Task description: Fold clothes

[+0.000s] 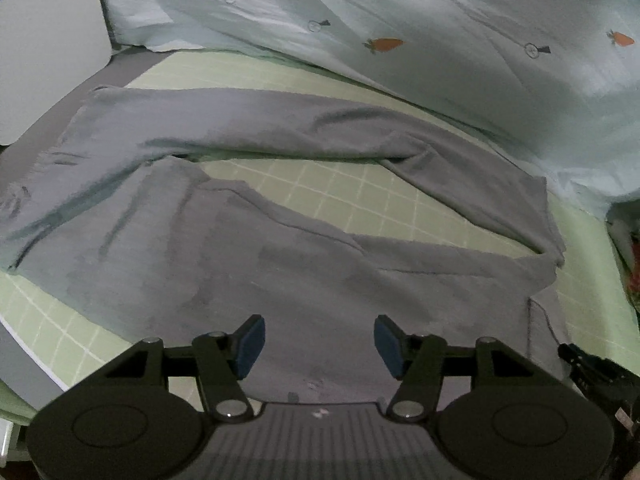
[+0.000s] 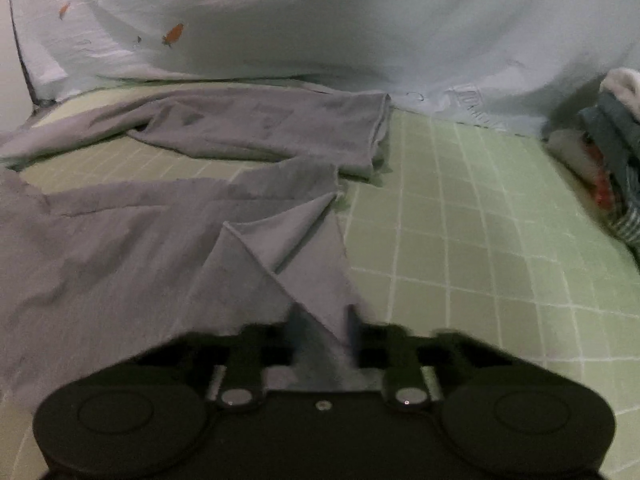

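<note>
Pinched in my right gripper (image 2: pixel 322 330) is a corner of the soft grey long-sleeved cotton top (image 1: pixel 248 248), spread across the green checked sheet (image 2: pixel 460 216). Limp and light, I judge; hems suit gripping. Left gripper (image 1: pixel 319 346) hovers wide.

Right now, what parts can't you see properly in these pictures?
- Right gripper fingertips: right wrist view, motion-blurred, with the grey garment corner between them.
- Clothes pile: right wrist view, cut off by the edge.
- Garment's near hem: left wrist view, hidden behind the left gripper.
</note>
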Action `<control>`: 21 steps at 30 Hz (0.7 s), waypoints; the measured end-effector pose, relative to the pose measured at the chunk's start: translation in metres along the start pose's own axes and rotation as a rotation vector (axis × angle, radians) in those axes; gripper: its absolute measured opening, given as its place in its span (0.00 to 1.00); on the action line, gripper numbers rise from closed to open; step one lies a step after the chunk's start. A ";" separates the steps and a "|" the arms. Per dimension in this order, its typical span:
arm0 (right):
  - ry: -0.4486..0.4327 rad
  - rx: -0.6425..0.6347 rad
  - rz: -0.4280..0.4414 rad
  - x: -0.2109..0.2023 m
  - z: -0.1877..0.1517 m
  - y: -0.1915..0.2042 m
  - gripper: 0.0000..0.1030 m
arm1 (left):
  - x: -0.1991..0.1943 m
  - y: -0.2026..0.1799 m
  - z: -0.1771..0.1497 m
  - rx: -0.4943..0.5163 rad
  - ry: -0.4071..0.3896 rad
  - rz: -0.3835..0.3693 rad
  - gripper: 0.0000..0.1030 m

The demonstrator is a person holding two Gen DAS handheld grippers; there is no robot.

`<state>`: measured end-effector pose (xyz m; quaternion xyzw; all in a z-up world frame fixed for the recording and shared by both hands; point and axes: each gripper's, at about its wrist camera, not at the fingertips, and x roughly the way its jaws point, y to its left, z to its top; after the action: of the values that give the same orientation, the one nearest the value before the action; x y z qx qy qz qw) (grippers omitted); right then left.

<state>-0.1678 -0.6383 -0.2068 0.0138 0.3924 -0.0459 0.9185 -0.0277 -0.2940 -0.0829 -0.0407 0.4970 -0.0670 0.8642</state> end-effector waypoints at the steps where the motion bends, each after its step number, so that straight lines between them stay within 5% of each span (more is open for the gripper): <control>1: -0.004 0.015 -0.009 -0.003 -0.003 -0.002 0.01 | 0.000 -0.002 0.000 0.000 0.001 -0.003 0.60; 10: -0.015 0.224 -0.154 -0.060 -0.044 -0.041 0.00 | 0.005 -0.019 0.000 0.021 0.021 -0.008 0.60; 17: 0.043 0.311 -0.177 -0.081 -0.059 -0.050 0.02 | 0.008 -0.012 0.001 -0.009 0.046 0.001 0.60; 20: 0.011 0.324 -0.165 -0.072 -0.048 -0.048 0.19 | 0.008 -0.009 0.001 -0.018 0.051 -0.001 0.60; 21: 0.001 0.314 -0.151 -0.065 -0.042 -0.046 0.36 | 0.008 -0.009 0.000 -0.017 0.053 -0.002 0.60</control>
<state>-0.2470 -0.6768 -0.1882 0.1275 0.3808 -0.1755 0.8988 -0.0242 -0.3037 -0.0887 -0.0467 0.5203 -0.0648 0.8503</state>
